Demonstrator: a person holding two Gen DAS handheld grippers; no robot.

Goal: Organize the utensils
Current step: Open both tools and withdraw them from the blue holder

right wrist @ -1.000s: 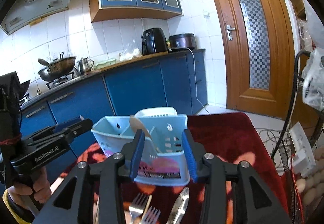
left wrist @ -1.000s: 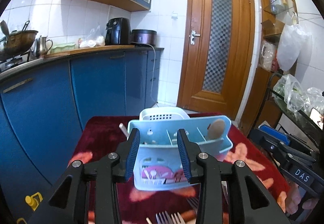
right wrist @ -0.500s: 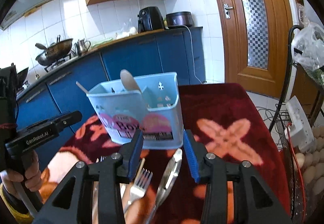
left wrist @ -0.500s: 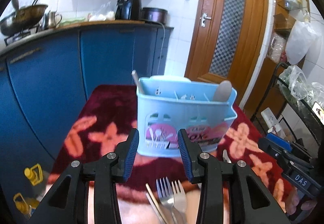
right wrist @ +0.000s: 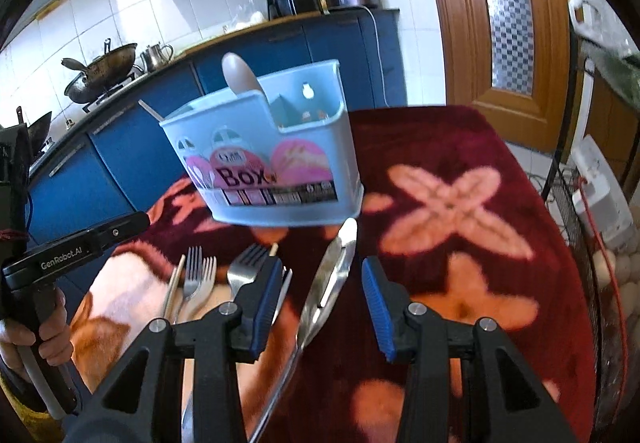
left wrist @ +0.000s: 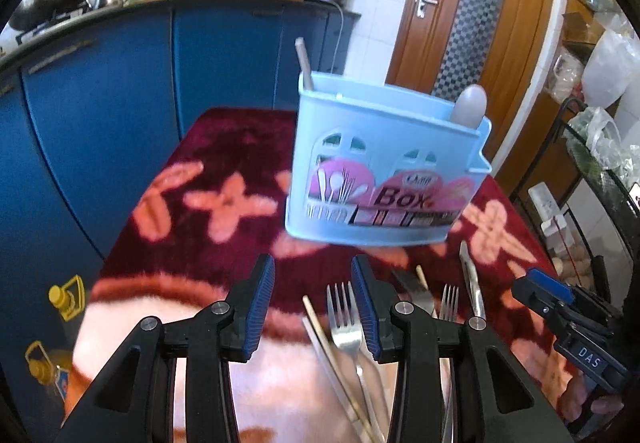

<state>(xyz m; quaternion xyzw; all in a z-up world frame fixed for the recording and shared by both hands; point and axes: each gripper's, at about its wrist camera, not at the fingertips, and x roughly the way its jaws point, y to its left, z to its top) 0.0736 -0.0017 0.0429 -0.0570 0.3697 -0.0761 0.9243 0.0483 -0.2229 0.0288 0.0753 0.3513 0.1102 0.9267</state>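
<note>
A light blue utensil box (left wrist: 384, 171) stands on the red flowered cloth, holding a wooden spoon (left wrist: 470, 107) and a stick. It also shows in the right wrist view (right wrist: 276, 171). Forks (left wrist: 346, 319), chopsticks (left wrist: 332, 355) and a knife (left wrist: 472, 283) lie on the cloth in front of it. My left gripper (left wrist: 314, 307) is open and empty, just left of a fork. My right gripper (right wrist: 326, 307) is open and empty, above metal tongs (right wrist: 324, 295), with forks (right wrist: 198, 279) to its left.
The cloth-covered table (left wrist: 224, 171) ends at blue cabinets (left wrist: 100, 115) on the left. A wire rack (right wrist: 600, 243) with eggs stands at the right. A wooden door (left wrist: 472, 11) is behind. The left hand-held gripper (right wrist: 72, 251) shows at the left of the right wrist view.
Both grippers have drawn back from the box and tilted down toward the table. The loose cutlery in front of the box has come into view.
</note>
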